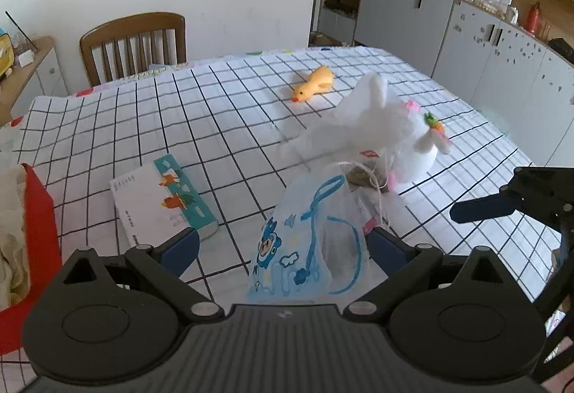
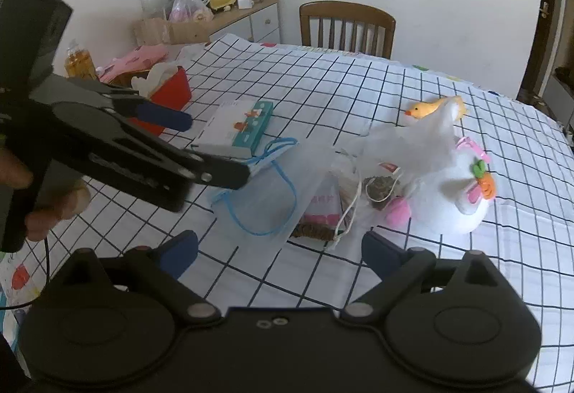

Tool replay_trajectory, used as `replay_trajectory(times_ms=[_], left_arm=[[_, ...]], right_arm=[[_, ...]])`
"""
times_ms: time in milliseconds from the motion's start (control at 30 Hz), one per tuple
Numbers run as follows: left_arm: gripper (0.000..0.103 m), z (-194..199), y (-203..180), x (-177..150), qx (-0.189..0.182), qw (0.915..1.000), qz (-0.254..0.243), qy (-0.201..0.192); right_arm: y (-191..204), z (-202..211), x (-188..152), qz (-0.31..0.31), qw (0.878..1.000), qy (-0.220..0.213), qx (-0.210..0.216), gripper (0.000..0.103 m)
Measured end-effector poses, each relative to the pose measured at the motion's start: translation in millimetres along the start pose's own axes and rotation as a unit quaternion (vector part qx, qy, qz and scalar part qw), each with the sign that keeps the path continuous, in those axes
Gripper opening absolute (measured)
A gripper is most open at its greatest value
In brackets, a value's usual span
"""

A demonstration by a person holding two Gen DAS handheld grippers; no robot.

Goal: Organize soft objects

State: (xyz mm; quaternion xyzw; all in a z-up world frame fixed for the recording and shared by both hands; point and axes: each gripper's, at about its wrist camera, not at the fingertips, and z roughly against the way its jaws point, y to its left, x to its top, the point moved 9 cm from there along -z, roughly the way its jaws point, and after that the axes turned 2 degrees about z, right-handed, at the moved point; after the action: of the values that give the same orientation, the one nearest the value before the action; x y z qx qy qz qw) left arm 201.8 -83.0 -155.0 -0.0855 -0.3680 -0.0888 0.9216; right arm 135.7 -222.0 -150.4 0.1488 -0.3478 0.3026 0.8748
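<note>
A clear pouch with blue cartoon print (image 1: 305,249) lies on the checked tablecloth between the wide-apart fingers of my left gripper (image 1: 283,249); the pads do not press it. Beyond it stands a white plush rabbit (image 1: 416,149) with a carrot, half covered by a thin, blurred white plastic bag (image 1: 358,120) that holds small packets. A yellow plush duck (image 1: 314,88) lies farther back. In the right wrist view my right gripper (image 2: 281,255) is open over the cloth, just short of the pouch (image 2: 265,199) and the rabbit (image 2: 448,192). My left gripper (image 2: 201,149) reaches in from the left.
A picture book (image 1: 161,202) lies left of the pouch. A red box (image 1: 39,213) with pale cloth stands at the table's left edge. A wooden chair (image 1: 132,45) is behind the table, and grey cabinets (image 1: 466,45) line the right wall. A person's hand (image 2: 53,202) holds the left gripper.
</note>
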Motion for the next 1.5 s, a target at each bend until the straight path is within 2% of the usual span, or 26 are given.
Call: replay_trajectory(times_ms=[100,167,233,300,433,500,600,733,867,933,1000,1100,1233,1333,1500], left_arm=[[0.100,-9,1,-1,0.001,1.0000,-0.001,0.007],[0.094,-15,1,-2,-0.003,0.9999,-0.003,0.013],[0.070,-21,3,-4,-0.010,0.9996,0.003,0.028],[0.055,-28,6,-7,-0.014,0.9989,0.015,0.043],[0.035,-30,11,-8,-0.040,0.9971,0.042,0.050],[0.033,-29,13,-7,-0.045,0.9964,0.049,0.053],[0.021,-28,16,-6,-0.061,0.9941,0.070,0.055],[0.012,-25,22,-3,-0.073,0.9913,0.096,0.053],[0.010,-24,29,0,-0.071,0.9901,0.111,0.050],[0.009,-22,32,1,-0.068,0.9898,0.116,0.047],[0.009,-21,36,2,-0.062,0.9901,0.118,0.044],[0.009,-20,41,2,-0.056,0.9900,0.122,0.042],[0.009,-15,44,2,-0.043,0.9909,0.122,0.037],[0.009,-13,48,3,-0.035,0.9911,0.124,0.036],[0.007,-4,53,2,-0.021,0.9915,0.125,0.030]], right_arm=[[0,-7,-1,0.007,1.000,0.008,0.004,0.095],[0,-9,-1,0.008,1.000,0.010,0.008,0.094],[-1,-11,1,0.008,1.000,0.010,0.010,0.093],[-3,-13,3,0.009,1.000,0.010,0.012,0.093],[-3,-18,8,0.013,1.000,0.013,0.021,0.089],[-3,-22,9,0.015,1.000,0.014,0.024,0.087],[-3,-31,10,0.015,0.999,0.021,0.026,0.084],[0,-44,10,0.014,0.999,0.032,0.034,0.078],[3,-59,9,0.003,0.998,0.044,0.044,0.071],[4,-65,7,0.002,0.998,0.050,0.043,0.057],[4,-70,6,0.003,0.998,0.057,0.039,0.049],[1,-73,4,0.009,0.998,0.061,0.026,0.031],[1,-65,8,0.012,0.999,0.041,0.022,0.011],[2,-56,13,0.021,0.999,0.023,0.014,0.003],[6,-39,23,0.027,1.000,-0.005,0.007,0.001]])
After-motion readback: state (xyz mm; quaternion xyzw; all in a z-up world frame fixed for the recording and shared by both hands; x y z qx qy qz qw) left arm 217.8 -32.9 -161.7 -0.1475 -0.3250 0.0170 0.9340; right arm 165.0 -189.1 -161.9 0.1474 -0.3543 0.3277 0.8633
